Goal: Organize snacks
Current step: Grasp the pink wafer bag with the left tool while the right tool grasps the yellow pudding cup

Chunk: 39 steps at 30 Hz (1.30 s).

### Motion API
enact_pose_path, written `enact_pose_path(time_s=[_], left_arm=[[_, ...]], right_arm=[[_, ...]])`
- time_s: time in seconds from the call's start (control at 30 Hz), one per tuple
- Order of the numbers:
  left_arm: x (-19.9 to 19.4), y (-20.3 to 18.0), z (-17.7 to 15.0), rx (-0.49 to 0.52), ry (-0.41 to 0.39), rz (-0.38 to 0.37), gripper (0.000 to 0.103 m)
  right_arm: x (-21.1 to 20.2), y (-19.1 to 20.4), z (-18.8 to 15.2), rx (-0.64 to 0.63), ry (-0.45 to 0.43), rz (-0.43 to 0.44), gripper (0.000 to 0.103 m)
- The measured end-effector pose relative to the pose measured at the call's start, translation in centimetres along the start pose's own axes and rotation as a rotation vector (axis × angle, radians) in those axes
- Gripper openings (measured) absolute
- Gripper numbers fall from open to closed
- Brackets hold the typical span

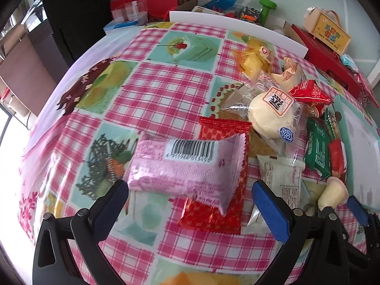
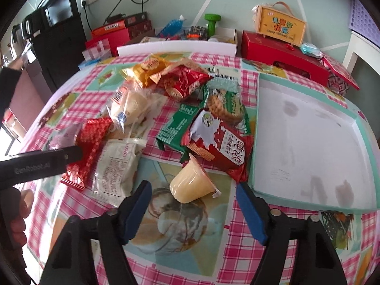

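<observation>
A heap of wrapped snacks lies on the checked tablecloth. In the left wrist view a pink packet (image 1: 187,166) with a barcode rests on a red packet (image 1: 218,190), right in front of my open left gripper (image 1: 190,197), between its blue pads but not touched. A round white bun (image 1: 273,116) and green packets (image 1: 318,147) lie beyond. In the right wrist view my right gripper (image 2: 193,204) is open, just short of a tipped yellow jelly cup (image 2: 192,185). A red milk-snack packet (image 2: 223,147) lies behind the cup. The left gripper's body (image 2: 40,166) shows at the left.
A shallow white tray with a teal rim (image 2: 308,142) lies at the right of the table. Red gift boxes (image 2: 285,54), a yellow carton, a green dumbbell (image 2: 212,22) and other clutter stand along the back. A black cabinet (image 2: 57,47) stands at the left.
</observation>
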<state>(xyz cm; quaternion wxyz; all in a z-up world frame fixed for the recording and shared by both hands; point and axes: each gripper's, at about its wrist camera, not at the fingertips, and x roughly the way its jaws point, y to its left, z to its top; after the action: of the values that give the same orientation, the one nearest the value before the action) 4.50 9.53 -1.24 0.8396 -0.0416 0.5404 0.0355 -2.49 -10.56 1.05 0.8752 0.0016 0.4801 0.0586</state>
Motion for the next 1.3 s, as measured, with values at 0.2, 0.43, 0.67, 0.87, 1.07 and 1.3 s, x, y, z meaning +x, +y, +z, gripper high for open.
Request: enact_pose_path(time_s=[0.2,0.43,0.67,0.87,1.07,1.3], left_arm=[[1.2,0.2,1.0,-0.008,-0.009,-0.025,0.103],[1.6,1.3,1.9,-0.021,-0.043,-0.022,0.089],[1.0,1.0,1.5,-0.006,-0.064,-0.015,0.074],[0.1,0.6,1.2,0.000,-0.087,-0.013,0.064],[-0.7,0.3,1.1,0.005,-0.106,-0.023,0.054],[-1.8,0.0,1.0,0.007,-0.135,-0.030,0.046]], right_arm=[[1.4,-0.2,0.0,-0.016,0.034,-0.015,0.064],[1.7,0.1,-0.2,-0.036,0.044,-0.016,0.053],[1.6,-0.1,-0.2,-0.026,0.042,-0.004,0.051],[1.3,-0.1,-0.1,-0.016,0.035,0.014,0.051],[0.3,-0.3,0.2,0.009,-0.004,0.033,0.051],[-0.6,-0.6,0.6,0.036,-0.049,0.049,0.051]])
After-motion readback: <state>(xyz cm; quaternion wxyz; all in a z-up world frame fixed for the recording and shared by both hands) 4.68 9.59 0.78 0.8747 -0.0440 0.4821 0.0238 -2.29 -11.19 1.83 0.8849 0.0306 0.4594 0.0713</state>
